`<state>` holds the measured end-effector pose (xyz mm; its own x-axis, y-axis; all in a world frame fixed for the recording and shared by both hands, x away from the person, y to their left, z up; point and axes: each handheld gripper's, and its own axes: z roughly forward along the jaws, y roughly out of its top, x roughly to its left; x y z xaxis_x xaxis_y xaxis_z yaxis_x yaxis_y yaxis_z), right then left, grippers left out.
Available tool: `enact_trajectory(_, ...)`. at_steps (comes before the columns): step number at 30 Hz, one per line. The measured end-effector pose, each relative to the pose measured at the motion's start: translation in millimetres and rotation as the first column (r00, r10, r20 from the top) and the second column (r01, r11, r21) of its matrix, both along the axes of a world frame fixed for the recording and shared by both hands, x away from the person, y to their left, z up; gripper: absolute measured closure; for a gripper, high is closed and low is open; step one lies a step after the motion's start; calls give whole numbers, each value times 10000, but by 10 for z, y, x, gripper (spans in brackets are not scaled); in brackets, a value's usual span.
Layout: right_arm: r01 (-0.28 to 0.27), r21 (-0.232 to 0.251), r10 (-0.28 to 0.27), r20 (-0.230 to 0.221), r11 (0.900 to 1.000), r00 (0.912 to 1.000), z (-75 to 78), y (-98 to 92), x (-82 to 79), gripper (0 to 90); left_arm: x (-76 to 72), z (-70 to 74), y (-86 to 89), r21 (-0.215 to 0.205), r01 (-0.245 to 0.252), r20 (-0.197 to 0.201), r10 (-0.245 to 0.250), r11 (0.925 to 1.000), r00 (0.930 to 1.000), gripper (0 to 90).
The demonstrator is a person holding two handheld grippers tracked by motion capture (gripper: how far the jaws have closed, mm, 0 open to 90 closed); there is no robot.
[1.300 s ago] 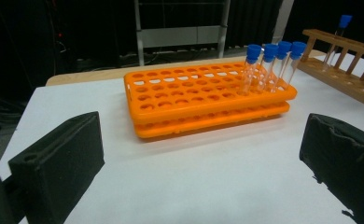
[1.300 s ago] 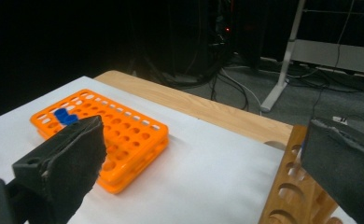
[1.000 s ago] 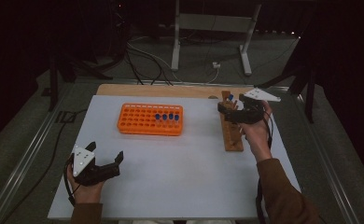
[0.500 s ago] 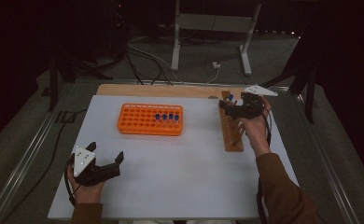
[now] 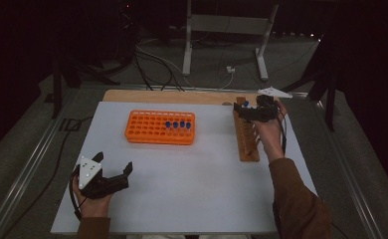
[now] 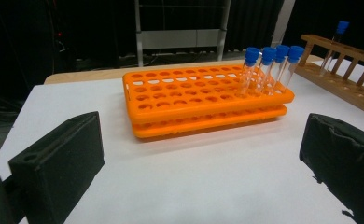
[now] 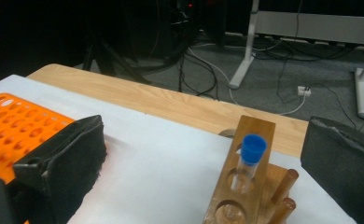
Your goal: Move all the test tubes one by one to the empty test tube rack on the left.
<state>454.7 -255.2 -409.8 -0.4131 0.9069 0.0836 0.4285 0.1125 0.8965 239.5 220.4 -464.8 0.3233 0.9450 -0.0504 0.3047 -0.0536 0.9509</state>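
The blue-capped tube (image 7: 248,163) stands upright in the end hole of the wooden rack (image 7: 245,196), the hole farthest from me; in my right gripper view it sits between the two black jaws, touching neither; I have the right gripper (image 5: 253,112) spread wide, gripping nothing, poised over that far end of the wooden rack; to the left of the wooden rack, well apart on the white table (image 5: 192,184), lies the orange rack (image 5: 160,127) with four blue-capped tubes (image 6: 269,67) in a row; my left gripper (image 5: 113,176) rests near the table's front edge, far from the wooden rack, jaws parted and empty.
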Motion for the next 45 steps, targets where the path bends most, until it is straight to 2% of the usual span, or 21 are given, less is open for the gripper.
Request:
enact_trajectory(5,435,-130,-438,-233,9990,9988,-57,-32,110,1,-2,-4,25,-112,-75,-20,75,9999,10000,8)
enact_trajectory(9,761,-160,-769,-627,9970,9951,-129,-75,186,7,-3,-7,51,-228,-151,-14,150,9996,9999,8)
enact_trajectory(15,936,-290,-963,-1111,9952,9891,-225,-126,259,98,0,-16,52,-274,-145,-65,143,9995,9999,8)
enact_trajectory(17,976,-146,-987,-1229,9951,9875,-248,-143,277,155,1,-16,46,-293,-122,-58,120,9995,9999,8)
enact_trajectory(19,1021,-232,-1042,-1243,9945,9868,-259,-141,295,199,0,-16,45,-316,-112,-62,110,9994,9999,8)
enact_trajectory(24,1088,-597,-1157,-1267,9923,9852,-269,-99,363,432,-14,-7,61,-471,-151,-47,149,9988,9999,8)
enact_trajectory(26,1022,-470,-1078,-1384,9937,9845,-275,-79,404,505,-23,1,75,-495,-177,15,178,9986,9998,8)
enact_trajectory(34,948,-970,-1131,-2045,9908,9723,-364,-23,464,702,-21,-9,115,-671,-261,-31,260,9974,9997,8)
enact_trajectory(36,905,-1140,-1125,-2045,9894,9724,-384,-22,455,757,-22,-10,112,-673,-263,-33,261,9974,9997,8)
enact_trajectory(38,915,-1084,-1122,-2028,9899,9728,-383,-19,440,763,-23,-10,106,-612,-262,-43,260,9978,9997,8)
enact_trajectory(42,860,-1453,-1105,-1703,9856,9792,-354,31,399,768,-22,-9,101,-579,-265,-47,263,9980,9996,8)
enact_trajectory(45,935,-1456,-1138,-1381,9849,9839,-298,39,365,769,-24,-8,97,-569,-267,-41,265,9980,9996,9)
